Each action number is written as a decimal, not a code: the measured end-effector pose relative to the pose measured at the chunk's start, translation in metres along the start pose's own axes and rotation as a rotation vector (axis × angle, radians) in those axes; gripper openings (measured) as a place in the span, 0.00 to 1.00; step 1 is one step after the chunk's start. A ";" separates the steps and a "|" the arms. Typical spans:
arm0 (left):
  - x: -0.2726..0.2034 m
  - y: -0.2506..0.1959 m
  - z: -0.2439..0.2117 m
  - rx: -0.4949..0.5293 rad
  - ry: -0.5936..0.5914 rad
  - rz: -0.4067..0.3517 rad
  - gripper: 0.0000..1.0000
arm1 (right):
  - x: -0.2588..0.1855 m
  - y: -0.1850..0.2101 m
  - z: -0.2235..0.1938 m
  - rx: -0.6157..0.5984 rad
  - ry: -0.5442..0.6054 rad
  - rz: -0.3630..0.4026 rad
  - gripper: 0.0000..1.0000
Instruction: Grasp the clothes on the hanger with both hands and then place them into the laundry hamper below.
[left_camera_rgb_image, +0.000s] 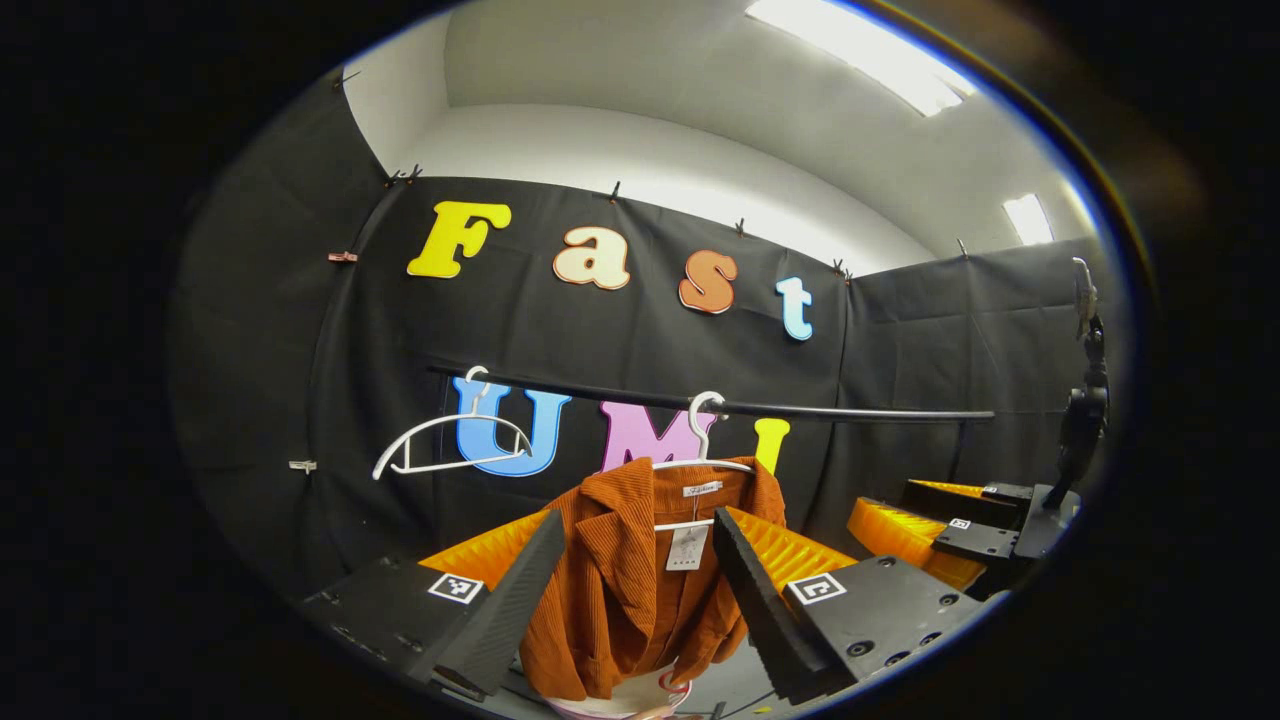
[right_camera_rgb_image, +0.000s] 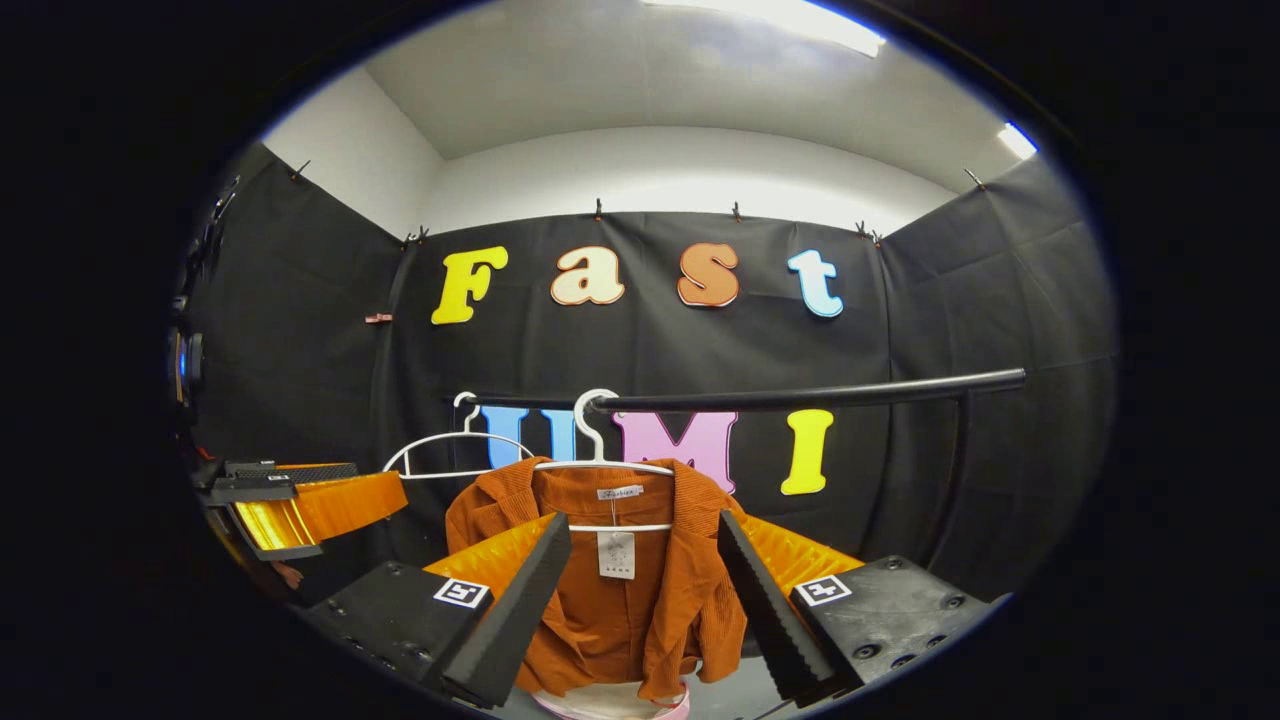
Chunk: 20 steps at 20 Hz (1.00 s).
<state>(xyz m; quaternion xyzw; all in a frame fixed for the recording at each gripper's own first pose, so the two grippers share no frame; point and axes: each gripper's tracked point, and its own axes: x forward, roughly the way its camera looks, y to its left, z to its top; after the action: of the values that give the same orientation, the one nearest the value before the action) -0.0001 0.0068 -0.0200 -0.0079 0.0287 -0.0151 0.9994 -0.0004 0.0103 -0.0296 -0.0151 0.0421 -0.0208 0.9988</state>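
In the left gripper view, the left tongs (left_camera_rgb_image: 635, 590) stood spread wide, grasping nothing, their fingers flanking the rust-orange shirt (left_camera_rgb_image: 620, 590) without visibly touching it. The shirt hung on a white hanger (left_camera_rgb_image: 703, 440) from the black rail (left_camera_rgb_image: 850, 410); an empty hanger (left_camera_rgb_image: 450, 445) hung farther along. The pale rim of the laundry hamper (left_camera_rgb_image: 610, 705) peeked out below the shirt's hem.

In the right gripper view, the right tongs (right_camera_rgb_image: 645, 590) were likewise released, with the shirt (right_camera_rgb_image: 640, 600) between and beyond their fingers, and the left tongs (right_camera_rgb_image: 300, 505) off to the side. By my judgement, nothing was done yet: gripping, unhooking and lowering all remained.
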 end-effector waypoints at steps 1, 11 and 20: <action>-0.001 0.001 -0.003 -0.002 0.004 -0.008 0.94 | -0.001 0.003 -0.002 -0.004 0.008 -0.007 0.95; 0.013 -0.015 -0.071 -0.001 0.108 -0.194 0.95 | 0.005 0.009 -0.061 -0.082 0.096 -0.134 0.96; 0.099 -0.004 -0.137 -0.124 0.171 0.005 0.94 | 0.096 -0.022 -0.142 -0.081 0.207 -0.045 0.95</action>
<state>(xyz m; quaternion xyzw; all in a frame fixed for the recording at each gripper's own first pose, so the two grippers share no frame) 0.0904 -0.0021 -0.1626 -0.0686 0.1150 -0.0116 0.9909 0.0820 -0.0195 -0.1779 -0.0543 0.1456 -0.0428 0.9869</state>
